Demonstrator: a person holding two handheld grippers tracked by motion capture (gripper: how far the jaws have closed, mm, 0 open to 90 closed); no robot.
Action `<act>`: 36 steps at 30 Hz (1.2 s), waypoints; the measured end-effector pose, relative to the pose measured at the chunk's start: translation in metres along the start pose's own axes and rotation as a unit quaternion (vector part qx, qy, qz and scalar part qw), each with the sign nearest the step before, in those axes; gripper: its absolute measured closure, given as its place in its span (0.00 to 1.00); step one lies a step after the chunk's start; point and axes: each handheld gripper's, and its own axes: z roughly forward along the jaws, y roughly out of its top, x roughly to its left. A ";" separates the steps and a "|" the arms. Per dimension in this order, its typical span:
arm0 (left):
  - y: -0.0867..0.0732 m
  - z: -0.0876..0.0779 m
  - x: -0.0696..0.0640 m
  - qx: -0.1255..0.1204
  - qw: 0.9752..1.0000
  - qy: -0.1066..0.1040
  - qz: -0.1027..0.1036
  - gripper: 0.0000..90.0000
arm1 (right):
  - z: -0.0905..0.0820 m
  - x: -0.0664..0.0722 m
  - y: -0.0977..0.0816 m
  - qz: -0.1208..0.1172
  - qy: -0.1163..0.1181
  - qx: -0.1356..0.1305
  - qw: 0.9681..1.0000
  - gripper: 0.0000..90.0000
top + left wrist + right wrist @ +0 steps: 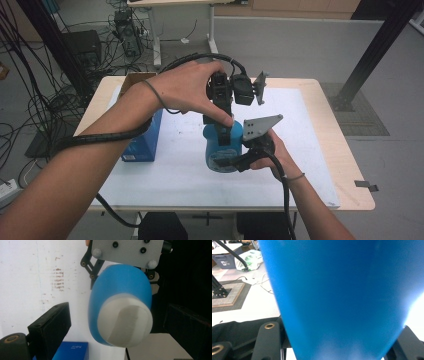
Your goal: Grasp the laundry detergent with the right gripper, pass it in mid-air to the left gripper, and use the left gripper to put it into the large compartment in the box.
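A blue bottle (220,150) with a white cap (125,325) stands above the white mat, near the table's middle. My right gripper (239,159) is shut on the bottle's body from the right; in the right gripper view the blue bottle (337,295) sits between both jaws. My left gripper (225,131) comes down from above onto the bottle's top. In the left gripper view its fingers (50,326) stand wide apart on either side of the cap, open and not touching it. The right gripper's grey plate (127,251) shows behind the bottle.
A blue box (145,137) stands on the table's left side, with a brown cardboard box (135,80) behind it. The white mat (310,150) covers most of the wooden table (345,150). Cables lie on the floor at left; a black post (375,50) stands at right.
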 end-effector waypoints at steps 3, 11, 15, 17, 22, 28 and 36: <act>0.000 0.001 -0.001 0.000 1.000 0.000 0.000 0.08 | 0.000 0.000 0.000 0.001 0.000 -0.001 1.000 0.46; -0.003 0.000 -0.001 -0.004 1.000 0.003 -0.002 0.08 | 0.001 0.001 0.000 0.000 -0.001 0.000 1.000 0.46; -0.003 0.001 -0.001 -0.003 1.000 0.004 -0.003 0.08 | 0.001 0.000 0.001 -0.001 0.001 0.002 1.000 0.46; -0.002 0.001 -0.002 -0.002 1.000 0.005 -0.002 0.08 | 0.001 0.000 0.001 -0.003 0.001 0.003 1.000 0.46; -0.001 0.002 -0.002 -0.001 1.000 0.006 -0.002 0.08 | 0.001 0.000 0.001 -0.002 0.001 0.002 1.000 0.46; -0.001 0.002 -0.001 -0.004 1.000 0.004 -0.002 0.08 | -0.001 0.001 0.001 -0.002 -0.001 0.003 1.000 0.46; -0.001 0.001 -0.002 -0.002 1.000 0.006 -0.001 0.08 | -0.002 0.001 0.001 0.000 -0.001 0.002 1.000 0.46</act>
